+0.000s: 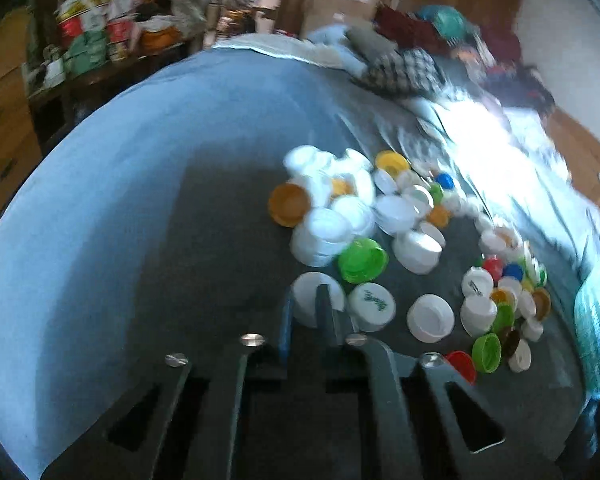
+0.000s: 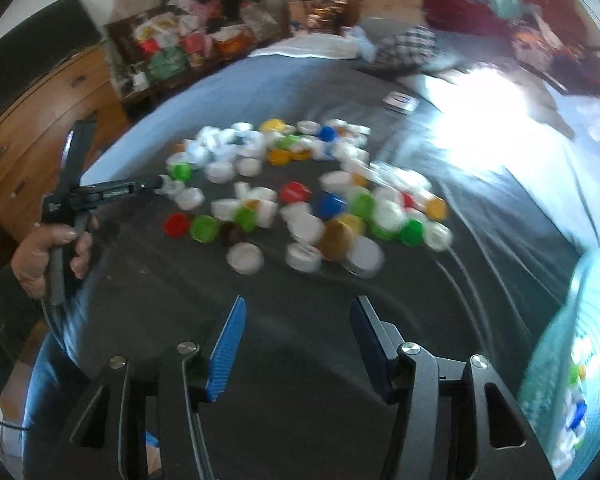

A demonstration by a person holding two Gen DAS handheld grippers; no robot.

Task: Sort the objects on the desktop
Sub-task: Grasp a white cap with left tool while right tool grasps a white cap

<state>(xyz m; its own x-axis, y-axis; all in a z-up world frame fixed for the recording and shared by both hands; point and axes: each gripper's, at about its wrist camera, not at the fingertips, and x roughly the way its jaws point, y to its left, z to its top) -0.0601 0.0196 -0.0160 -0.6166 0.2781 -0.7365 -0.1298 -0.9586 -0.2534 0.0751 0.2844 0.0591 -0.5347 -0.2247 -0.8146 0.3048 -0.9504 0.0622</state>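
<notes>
Through my left wrist camera, the left gripper (image 1: 306, 312) points down at the near edge of a heap of plastic bottle caps (image 1: 380, 220) spread on a grey-blue bedsheet (image 1: 120, 200). Its jaws are drawn in tight on the rim of a white cap (image 1: 312, 292); one dark finger crosses the cap's top and the blue pad sits at its left edge. Just beside it on the right lies a second white cap with green script (image 1: 372, 304) on its top, too blurred for me to read. A green cap (image 1: 362, 260) lies just beyond these two, and an orange cap (image 1: 288, 204) sits at the heap's left side. This view alone shows the pinch close up.

My right wrist camera gives the wider scene. The right gripper (image 2: 298, 312) hangs above bare sheet, near side of the caps, with its jaws standing about half apart and nothing between them. From here I can see what the left camera cannot: a hand (image 2: 48, 252) at the left edge gripping the handle of the left gripper, whose tip reaches a white cap at the heap's left edge. A red cap (image 2: 295, 192) carries white lettering I cannot make out. At the right edge stands a teal woven basket (image 2: 556, 360) with several caps already inside. A small white-and-blue box (image 2: 400, 101) lies on the sheet, well beyond the heap.
</notes>
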